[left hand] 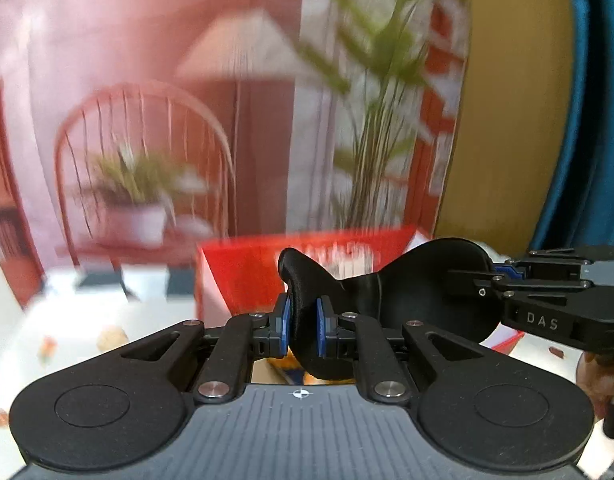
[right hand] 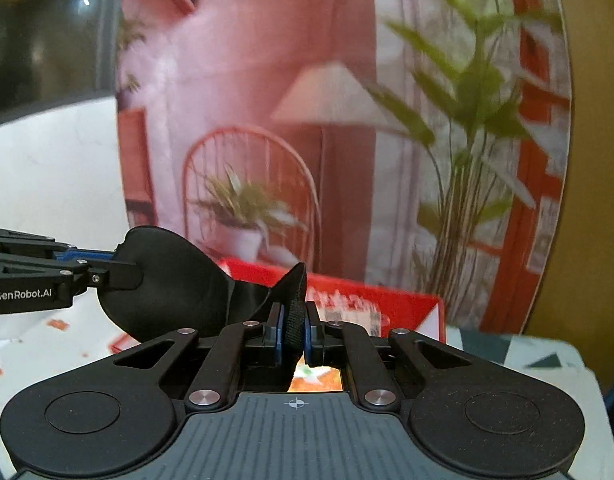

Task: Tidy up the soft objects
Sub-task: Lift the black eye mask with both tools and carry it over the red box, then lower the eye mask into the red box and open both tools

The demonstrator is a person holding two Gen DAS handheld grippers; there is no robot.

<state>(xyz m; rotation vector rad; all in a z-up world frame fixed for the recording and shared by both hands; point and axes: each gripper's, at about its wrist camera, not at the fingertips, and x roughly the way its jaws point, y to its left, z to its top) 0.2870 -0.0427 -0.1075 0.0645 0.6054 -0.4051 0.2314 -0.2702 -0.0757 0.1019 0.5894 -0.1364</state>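
A black soft eye mask [left hand: 427, 292] hangs stretched between both grippers, above the table. My left gripper [left hand: 303, 320] is shut on one lobe of it, the blue pads pressing the black fabric. From the right, my right gripper [left hand: 495, 274] reaches in and is shut on the other lobe. In the right wrist view the right gripper [right hand: 294, 336] pinches a thin folded edge of the mask [right hand: 175, 280], and the left gripper [right hand: 119, 264] comes in from the left, clamped on the wide lobe.
A red open box [left hand: 243, 272] [right hand: 387, 300] stands just behind the mask on the white table [left hand: 67, 320]. Behind it hangs a printed backdrop [right hand: 247, 100] with a chair, a lamp and plants. A hand [left hand: 599, 376] shows at the right edge.
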